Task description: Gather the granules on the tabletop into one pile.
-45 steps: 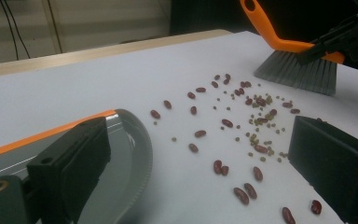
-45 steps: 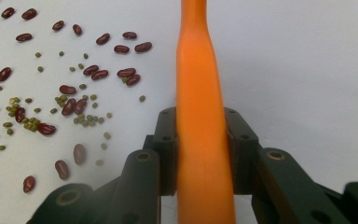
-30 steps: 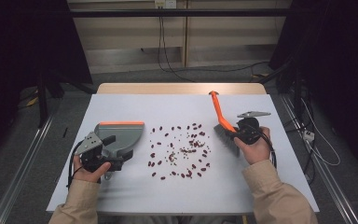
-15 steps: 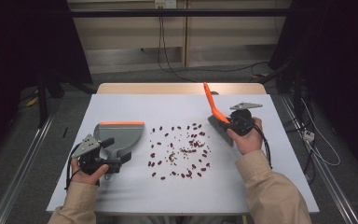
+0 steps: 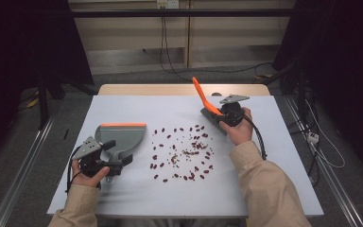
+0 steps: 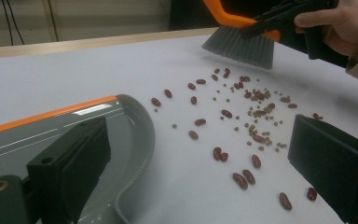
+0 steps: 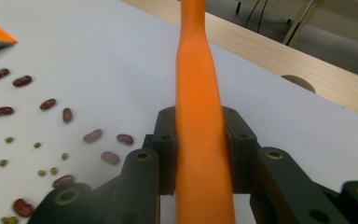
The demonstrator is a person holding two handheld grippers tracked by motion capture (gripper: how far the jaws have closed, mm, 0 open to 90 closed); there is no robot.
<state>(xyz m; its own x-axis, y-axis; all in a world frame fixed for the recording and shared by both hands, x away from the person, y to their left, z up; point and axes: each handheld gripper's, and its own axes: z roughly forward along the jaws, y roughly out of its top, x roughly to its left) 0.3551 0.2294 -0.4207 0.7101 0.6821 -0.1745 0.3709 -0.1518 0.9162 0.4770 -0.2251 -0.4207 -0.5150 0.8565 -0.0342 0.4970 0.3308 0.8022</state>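
Swinging in from the desk's (image 5: 123, 106) three o'clock edge over the last second, the right gripper (image 5: 230, 115) has carried the brush (image 5: 211, 112) to about one o'clock of the scattered beans (image 5: 184, 152), its jaws clamped tight on the orange handle (image 7: 199, 130). The bristles (image 6: 240, 45) now hang just beyond the far beans, so a sweep looks ready to begin. At nine o'clock of the beans lies the dustpan (image 5: 120, 138), its mouth toward them; the left gripper (image 5: 108, 160) has kept still at its handle, whether open or gripping I cannot tell.
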